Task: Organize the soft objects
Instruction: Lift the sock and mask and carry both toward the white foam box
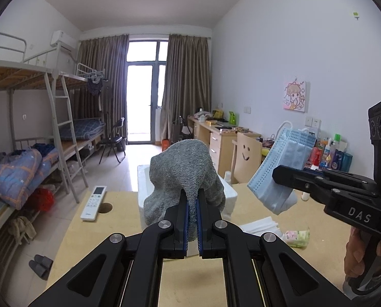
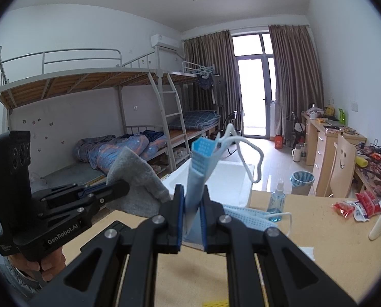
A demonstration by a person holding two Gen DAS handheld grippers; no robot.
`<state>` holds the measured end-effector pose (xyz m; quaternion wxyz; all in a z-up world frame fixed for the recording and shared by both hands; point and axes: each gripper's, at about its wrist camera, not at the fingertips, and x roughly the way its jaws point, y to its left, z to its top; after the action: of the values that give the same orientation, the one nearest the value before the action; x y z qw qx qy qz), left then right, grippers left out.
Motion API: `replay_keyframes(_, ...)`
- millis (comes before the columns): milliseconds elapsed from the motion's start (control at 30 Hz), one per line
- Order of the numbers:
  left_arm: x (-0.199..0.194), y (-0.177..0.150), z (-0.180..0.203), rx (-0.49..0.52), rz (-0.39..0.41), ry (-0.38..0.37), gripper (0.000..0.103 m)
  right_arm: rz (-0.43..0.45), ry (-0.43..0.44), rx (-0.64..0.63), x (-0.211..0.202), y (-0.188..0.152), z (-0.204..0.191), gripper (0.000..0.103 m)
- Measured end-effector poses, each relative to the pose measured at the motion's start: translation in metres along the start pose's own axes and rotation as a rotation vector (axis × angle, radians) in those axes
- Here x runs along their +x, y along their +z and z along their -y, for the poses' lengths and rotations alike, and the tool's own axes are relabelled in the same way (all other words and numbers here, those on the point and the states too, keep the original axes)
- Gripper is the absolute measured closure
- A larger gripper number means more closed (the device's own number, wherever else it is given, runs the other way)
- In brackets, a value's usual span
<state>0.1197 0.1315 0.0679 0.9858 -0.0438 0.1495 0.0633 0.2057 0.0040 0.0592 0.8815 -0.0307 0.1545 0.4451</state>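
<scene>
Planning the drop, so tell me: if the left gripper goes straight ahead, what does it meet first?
Likely the white foam box: it sits right behind the gray cloth that the left gripper holds, though depth is unclear.

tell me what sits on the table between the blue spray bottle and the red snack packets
Nothing: in the right wrist view the table is bare between the spray bottle and the red snack packets.

The sock [image 1: 182, 176] sits clamped between the left gripper's [image 1: 192, 204] jaws, with the foam box [image 1: 229, 194] just behind it on the table [image 1: 70, 235]. A remote [image 1: 93, 203] lies left of those jaws, a tissue pack [image 1: 296, 238] to their right. The face mask [image 2: 200, 168] stands between the right gripper's [image 2: 192, 204] jaws; another mask [image 2: 249, 217] lies right of them, seemingly touching the spray bottle [image 2: 276, 202].
</scene>
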Motion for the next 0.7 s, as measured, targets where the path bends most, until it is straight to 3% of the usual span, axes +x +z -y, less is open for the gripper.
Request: replay_keyframes(700, 0.035, 0.028, -0.017, 0.014, 0.019, 0.035, 0.098, -0.033, 0.012, -0.051, 0.041, 0.019, 0.008, 0.088)
